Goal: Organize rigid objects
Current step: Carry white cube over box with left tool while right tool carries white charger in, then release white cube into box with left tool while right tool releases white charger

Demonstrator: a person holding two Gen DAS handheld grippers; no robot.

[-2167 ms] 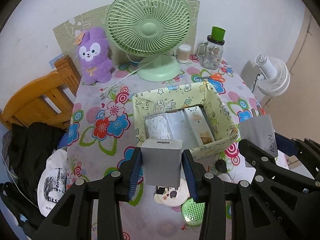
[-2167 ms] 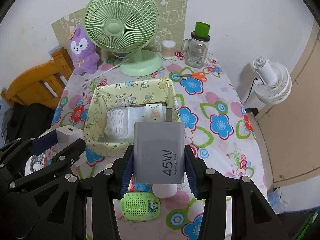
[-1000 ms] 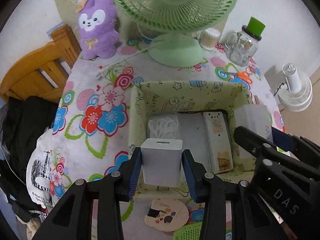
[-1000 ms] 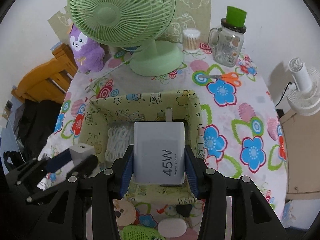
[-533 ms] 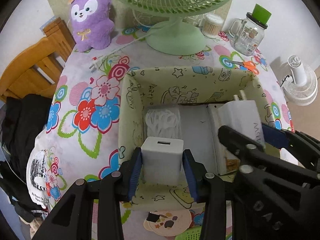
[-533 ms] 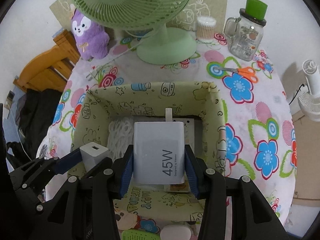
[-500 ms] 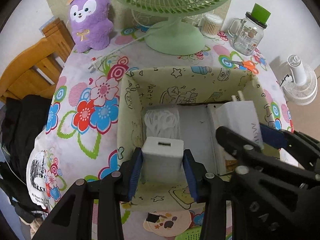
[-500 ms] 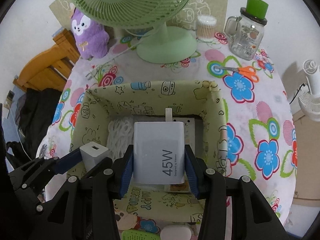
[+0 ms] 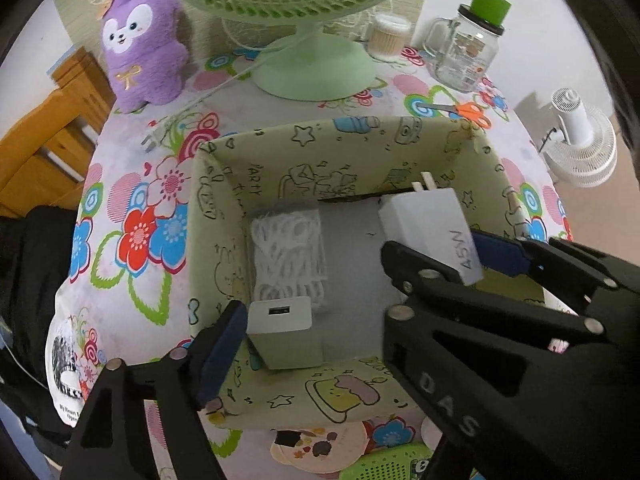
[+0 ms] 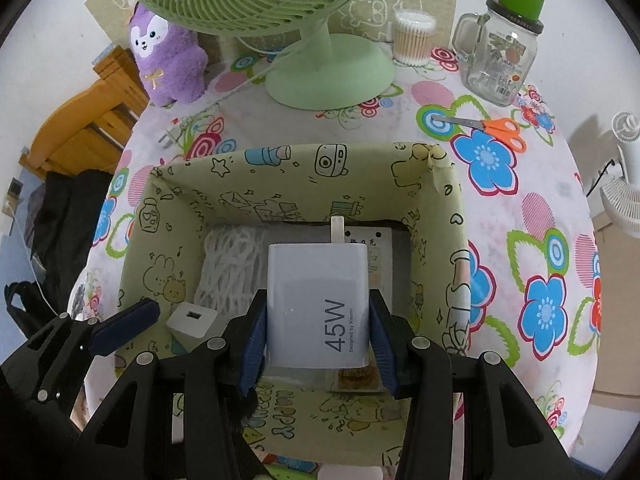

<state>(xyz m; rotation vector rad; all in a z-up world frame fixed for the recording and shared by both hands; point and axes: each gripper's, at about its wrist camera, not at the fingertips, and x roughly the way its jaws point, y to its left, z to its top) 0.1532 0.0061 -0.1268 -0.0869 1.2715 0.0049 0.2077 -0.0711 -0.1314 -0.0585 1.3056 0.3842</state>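
Black gripper (image 10: pixel 316 336) frames, silver screws, blue pads (image 10: pixel 253 340), "DAS" embossing.

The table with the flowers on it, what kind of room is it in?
Probably a room in someone's home, maybe a bedroom or dining corner. The table's flowery cloth holds a green desk fan, a purple plush toy and a jar of cotton swabs, with a wooden chair beside it.

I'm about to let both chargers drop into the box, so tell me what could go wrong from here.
1. The small charger sits in the near-left corner of the box; the opening left tool's blue pad is close beside it and may tip it when lifting out.
2. The 45W charger, clamped in the right tool, hangs prongs-down above a flat carton; released from here, it may land on that.
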